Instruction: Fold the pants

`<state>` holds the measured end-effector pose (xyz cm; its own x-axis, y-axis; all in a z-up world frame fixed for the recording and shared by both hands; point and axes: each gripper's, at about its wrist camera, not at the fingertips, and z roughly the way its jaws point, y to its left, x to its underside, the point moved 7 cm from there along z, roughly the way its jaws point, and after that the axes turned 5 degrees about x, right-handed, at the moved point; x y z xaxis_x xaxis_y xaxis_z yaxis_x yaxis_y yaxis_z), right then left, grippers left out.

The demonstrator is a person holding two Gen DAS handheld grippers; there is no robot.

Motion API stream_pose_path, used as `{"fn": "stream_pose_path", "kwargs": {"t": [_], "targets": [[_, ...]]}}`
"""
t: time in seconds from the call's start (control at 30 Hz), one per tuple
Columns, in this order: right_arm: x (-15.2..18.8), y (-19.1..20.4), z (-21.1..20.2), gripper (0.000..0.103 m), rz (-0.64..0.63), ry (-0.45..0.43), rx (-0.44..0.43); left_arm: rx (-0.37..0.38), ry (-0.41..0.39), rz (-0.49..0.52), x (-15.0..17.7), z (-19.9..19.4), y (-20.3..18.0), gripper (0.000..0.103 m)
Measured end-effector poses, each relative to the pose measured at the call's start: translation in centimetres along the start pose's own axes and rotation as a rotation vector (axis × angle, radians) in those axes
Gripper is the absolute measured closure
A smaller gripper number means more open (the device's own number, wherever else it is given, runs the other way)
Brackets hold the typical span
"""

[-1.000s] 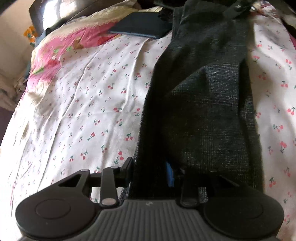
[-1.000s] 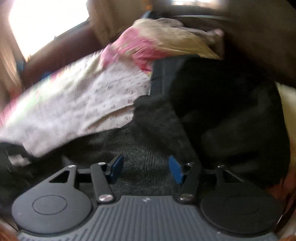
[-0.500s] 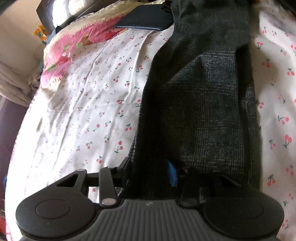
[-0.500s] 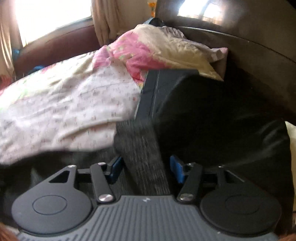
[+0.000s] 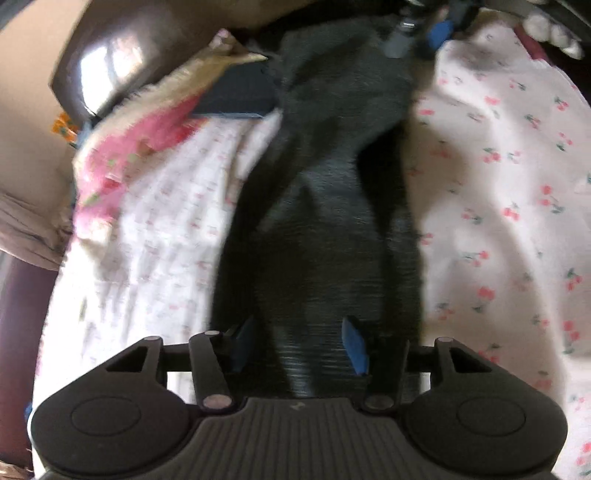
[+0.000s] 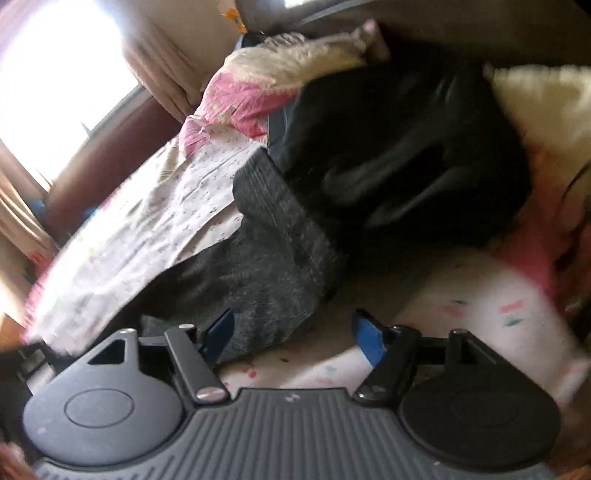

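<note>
Cherry-print bed sheet (image 5: 498, 184) carrying dark grey pants (image 5: 332, 206), lying lengthwise straight ahead of left tongs (image 5: 299, 341), far end reaching right tongs (image 5: 424, 33). Left jaws just opening, fabric between pads (image 5: 242, 341), not pinched. Right tongs (image 6: 291, 338) also just opening, wide, pants edge (image 6: 273, 258) sitting by left pad. Left nearer to near end.

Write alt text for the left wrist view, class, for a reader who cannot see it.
Dark grey pants lie lengthwise on a white cherry-print sheet, running away from the left gripper, whose jaws have just been opening and stand apart with the cloth between them. A pink pillow sits far left; the image is motion-blurred.
</note>
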<state>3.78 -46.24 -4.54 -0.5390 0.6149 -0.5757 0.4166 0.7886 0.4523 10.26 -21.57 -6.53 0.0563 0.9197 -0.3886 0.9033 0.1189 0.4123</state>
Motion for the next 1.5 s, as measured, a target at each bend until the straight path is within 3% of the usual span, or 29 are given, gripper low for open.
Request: {"fn": "stream_pose_path", "kwargs": {"t": [0.17, 0.23, 0.27, 0.37, 0.4, 0.43, 0.63, 0.8, 0.87, 0.97, 1.13, 1.3, 1.4, 1.5], "targets": [[0.4, -0.8, -0.5, 0.035, 0.035, -0.062, -0.019, 0.043, 0.011, -0.025, -0.2, 0.4, -1.4, 0.036], [-0.1, -0.8, -0.3, 0.054, 0.033, -0.088, 0.013, 0.029, 0.026, -0.017, -0.1, 0.5, -1.8, 0.036], [-0.3, -0.5, -0.3, 0.075, 0.015, -0.093, 0.03, 0.025, 0.027, -0.016, -0.2, 0.5, -1.9, 0.036], [-0.5, 0.8, -1.8, 0.082, -0.108, -0.148, 0.103, 0.025, 0.033, -0.032, -0.2, 0.2, -2.1, 0.036], [-0.5, 1.1, -2.5, 0.092, -0.138, -0.161, 0.118, 0.026, 0.033, -0.038, -0.1, 0.3, -2.1, 0.036], [-0.3, 1.2, -3.2, 0.096, -0.157, -0.168, 0.124, 0.028, 0.034, -0.042, -0.1, 0.4, -2.1, 0.036], [-1.9, 7.2, -2.7, 0.096, -0.369, -0.24, 0.053, 0.026, 0.038, -0.052, 0.0, 0.6, -2.2, 0.036], [-2.9, 7.9, -1.9, 0.097, -0.498, -0.318, 0.19, 0.035, 0.03, -0.069, 0.3, 0.6, -2.0, 0.036], [-3.1, 5.6, -0.3, 0.096, -0.462, -0.242, 0.252, 0.037, 0.027, -0.07, 0.3, 0.8, -2.1, 0.036], [-2.2, 2.8, -0.2, 0.096, -0.378, -0.145, 0.246, 0.041, 0.02, -0.08, 0.4, 1.0, -2.0, 0.036], [-0.9, 3.6, -1.6, 0.096, -0.418, -0.125, 0.244, 0.05, 0.013, -0.082, 0.4, 1.3, -1.9, 0.035], [-2.6, 6.6, -3.4, 0.097, -0.423, -0.218, 0.137, 0.048, 0.008, -0.088, 0.4, 1.3, -1.8, 0.033], [-5.1, 8.8, -4.7, 0.097, -0.444, -0.331, 0.081, 0.042, 0.008, -0.098, 0.4, 1.4, -1.7, 0.029], [-6.6, 8.4, -3.9, 0.097, -0.462, -0.382, 0.117, 0.043, 0.003, -0.114, 0.3, 1.5, -1.6, 0.029]]}}
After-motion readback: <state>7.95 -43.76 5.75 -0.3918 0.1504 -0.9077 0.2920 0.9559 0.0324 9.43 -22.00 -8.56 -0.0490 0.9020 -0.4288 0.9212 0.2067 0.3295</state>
